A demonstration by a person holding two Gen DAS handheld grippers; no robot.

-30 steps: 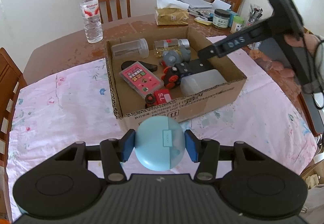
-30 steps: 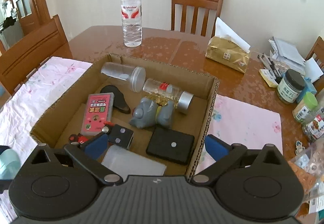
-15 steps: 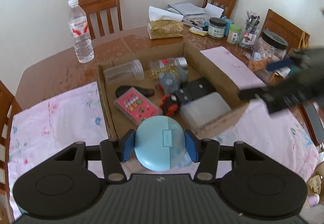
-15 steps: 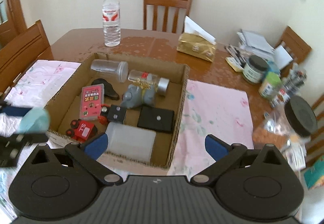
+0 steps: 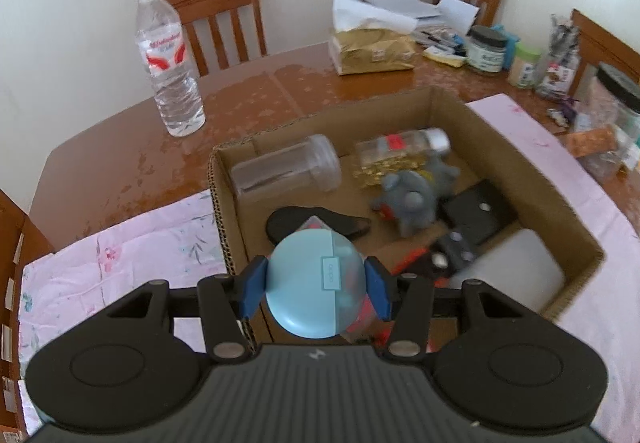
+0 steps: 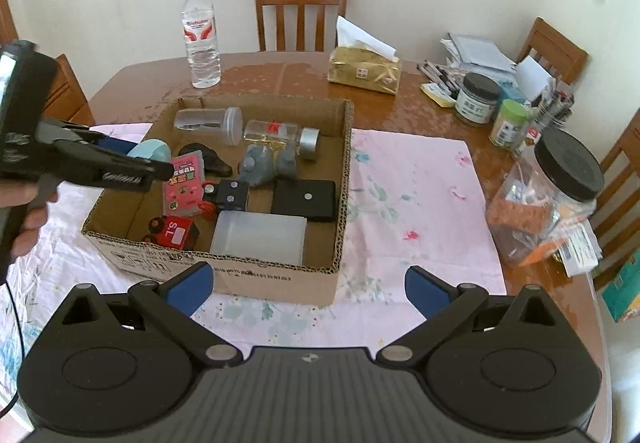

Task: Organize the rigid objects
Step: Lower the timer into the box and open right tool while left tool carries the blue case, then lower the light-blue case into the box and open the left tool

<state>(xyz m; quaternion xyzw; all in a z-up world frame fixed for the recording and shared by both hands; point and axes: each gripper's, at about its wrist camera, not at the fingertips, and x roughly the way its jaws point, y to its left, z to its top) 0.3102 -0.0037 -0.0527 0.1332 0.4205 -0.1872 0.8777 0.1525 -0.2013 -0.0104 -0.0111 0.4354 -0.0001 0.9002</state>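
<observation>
Left gripper (image 5: 316, 285) holds a blue case (image 5: 314, 285) above the box's (image 5: 520, 159) near-left corner; right gripper (image 6: 306, 285), fingers wide, hovers nearer.

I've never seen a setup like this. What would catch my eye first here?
Probably the pale blue case pinched in the left gripper, held above the near left part of the cardboard box. Next, the jumble in that box: a grey toy, a red car, a pink pack.
</observation>
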